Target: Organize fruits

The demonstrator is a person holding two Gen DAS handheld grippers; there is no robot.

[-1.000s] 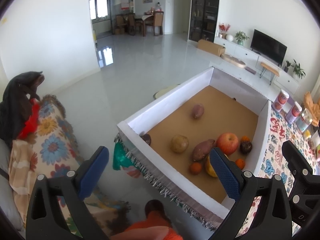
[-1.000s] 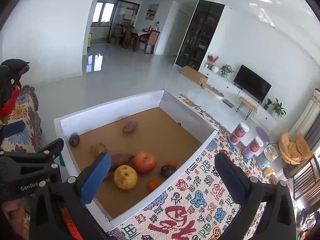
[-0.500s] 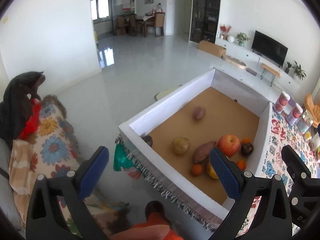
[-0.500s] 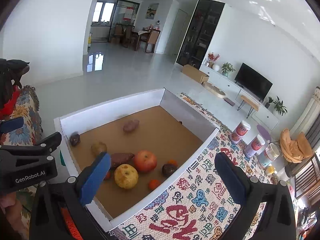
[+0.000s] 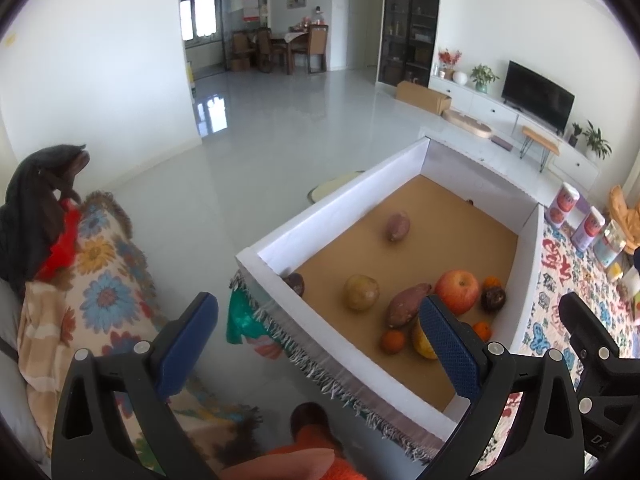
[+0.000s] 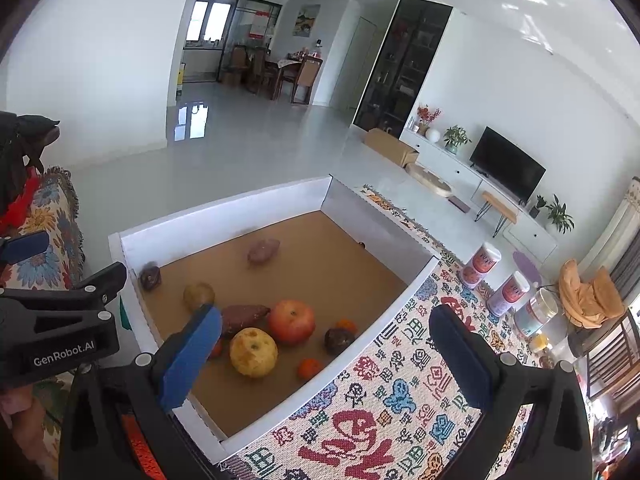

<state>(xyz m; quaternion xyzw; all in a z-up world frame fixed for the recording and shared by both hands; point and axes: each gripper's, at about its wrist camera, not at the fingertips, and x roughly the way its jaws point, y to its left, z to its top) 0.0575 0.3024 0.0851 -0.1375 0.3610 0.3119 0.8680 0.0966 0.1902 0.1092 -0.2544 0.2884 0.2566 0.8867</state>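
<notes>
A white-walled box [image 5: 336,208] [image 6: 224,208] with a brown floor holds the produce. Inside lie a red apple [image 5: 457,290] [image 6: 291,321], a yellow pear-like fruit [image 6: 253,352] [image 5: 421,341], two sweet potatoes [image 5: 407,305] [image 6: 244,315] [image 5: 398,226] [image 6: 263,250], a brownish round fruit [image 5: 361,292] [image 6: 198,295], dark fruits [image 5: 493,298] [image 6: 339,340] [image 5: 295,282] and small oranges [image 5: 392,341] [image 6: 309,368]. My left gripper [image 5: 316,344] hangs open above the box's near left corner, empty. My right gripper [image 6: 326,356] is open and empty over the near right wall.
A patterned cloth [image 6: 400,380] covers the table right of the box, with canisters [image 6: 480,265] and jars [image 6: 536,312] on it. A floral sofa [image 5: 92,272] stands left. A person's orange sleeve [image 5: 304,464] shows at the bottom. Tiled floor lies beyond.
Both grippers have drifted slightly; the box and fruits sit a little lower and nearer in the views. Both stay open and nothing in the box has moved.
</notes>
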